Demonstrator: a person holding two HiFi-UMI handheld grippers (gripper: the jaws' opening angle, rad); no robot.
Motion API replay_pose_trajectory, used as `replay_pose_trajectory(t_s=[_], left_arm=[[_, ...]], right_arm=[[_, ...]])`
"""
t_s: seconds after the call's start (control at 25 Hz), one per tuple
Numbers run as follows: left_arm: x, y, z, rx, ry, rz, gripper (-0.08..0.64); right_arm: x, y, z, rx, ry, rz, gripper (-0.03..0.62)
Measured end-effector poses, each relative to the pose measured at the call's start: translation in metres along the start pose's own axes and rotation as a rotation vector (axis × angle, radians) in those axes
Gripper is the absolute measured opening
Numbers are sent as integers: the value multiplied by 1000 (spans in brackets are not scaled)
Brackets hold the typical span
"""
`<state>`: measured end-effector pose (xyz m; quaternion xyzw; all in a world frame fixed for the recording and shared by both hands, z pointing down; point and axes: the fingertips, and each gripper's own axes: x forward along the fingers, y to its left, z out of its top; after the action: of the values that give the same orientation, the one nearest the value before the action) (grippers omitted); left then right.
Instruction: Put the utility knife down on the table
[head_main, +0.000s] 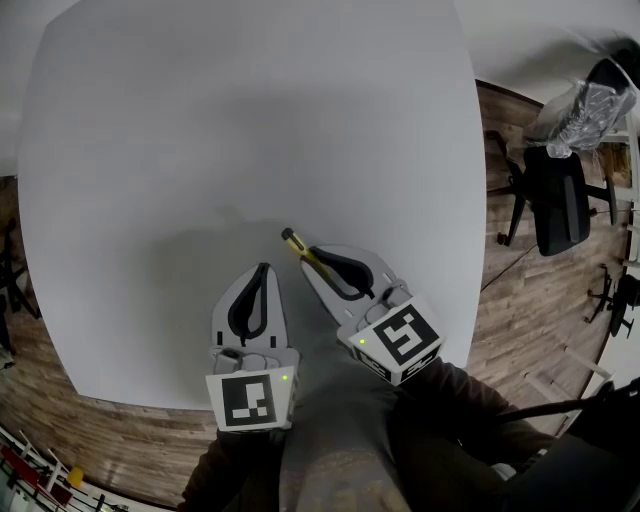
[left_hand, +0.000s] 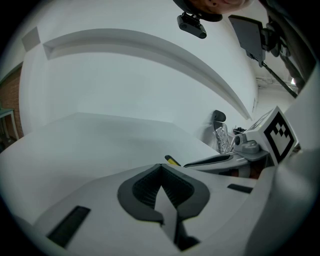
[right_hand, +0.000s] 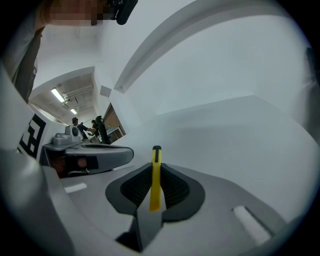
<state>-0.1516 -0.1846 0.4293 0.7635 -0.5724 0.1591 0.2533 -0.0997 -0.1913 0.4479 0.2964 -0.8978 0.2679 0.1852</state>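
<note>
Your right gripper (right_hand: 156, 172) has its jaws pressed shut on the utility knife (right_hand: 156, 187); the thin yellow body stands on edge between them, and its dark-capped end pokes out past the tips. Your left gripper (left_hand: 161, 175) is closed too, with nothing between its jaws; it sits just beside the right one, clear of the knife. In the head view both hang over the near part of the white tabletop (head_main: 250, 130).

To set the knife down well, I would bring the right gripper low before letting go; roll your wrist so the knife meets the surface on its broad side rather than its edge. Part the jaws slowly; then draw straight back along the knife's own line, so that nothing drags it. Leave the left gripper where it is, out of the way; choose a spot well in from the near edge.

Much of the knife is buried between the jaws, so you cannot tell whether the blade is out; treat the free end as sharp. No view shows plainly how high the knife hangs above the tabletop, so lower by feel; the left gripper view gives only a sliver of yellow.
</note>
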Motion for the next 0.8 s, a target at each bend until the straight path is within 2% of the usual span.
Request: replay_pose_trajectory(t_s=[0.8], left_arm=[[2,7,-4,-8,11,-4,2]], right_arm=[[6,1,-5,14,17,-5,52]])
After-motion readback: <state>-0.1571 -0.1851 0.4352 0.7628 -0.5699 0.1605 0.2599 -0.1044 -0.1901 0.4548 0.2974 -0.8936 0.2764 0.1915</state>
